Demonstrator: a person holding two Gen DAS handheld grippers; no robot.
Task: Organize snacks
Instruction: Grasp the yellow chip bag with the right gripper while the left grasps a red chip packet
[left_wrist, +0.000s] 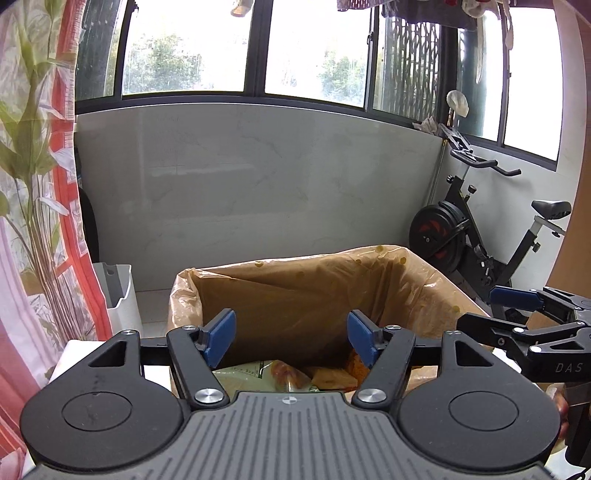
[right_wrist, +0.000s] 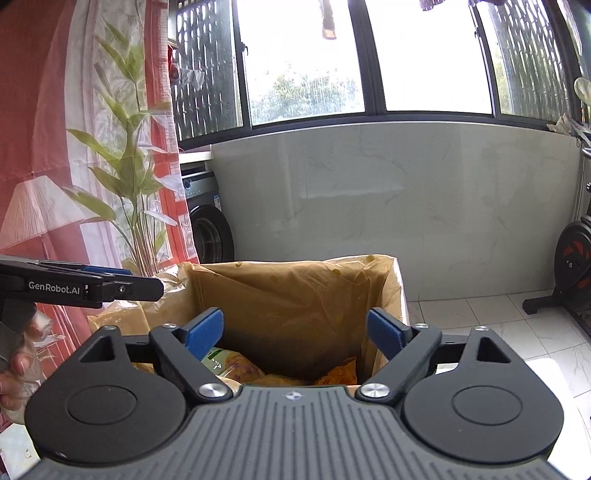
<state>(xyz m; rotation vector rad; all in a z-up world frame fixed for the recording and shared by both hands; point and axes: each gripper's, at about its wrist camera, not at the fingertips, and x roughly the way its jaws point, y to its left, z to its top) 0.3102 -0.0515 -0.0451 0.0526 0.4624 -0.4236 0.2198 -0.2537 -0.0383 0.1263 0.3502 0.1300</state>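
The crinkly yellow and green snack packets (left_wrist: 291, 374) lie heaped at the bottom of a tall box lined with a translucent tan plastic bag (left_wrist: 295, 291), presumably gathered there so they stay together; the liner folds over the rim, likely to keep it open; the left tongs (left_wrist: 291, 338) hover above the opening with blue pads (left_wrist: 221, 338) apart and nothing between them; the right tongs (right_wrist: 295, 332) hang beside them, likewise spread and empty, both seemingly poised to reach in; beyond stand a marbled grey wall (left_wrist: 258, 177) and a black exercise bike (left_wrist: 476, 236).
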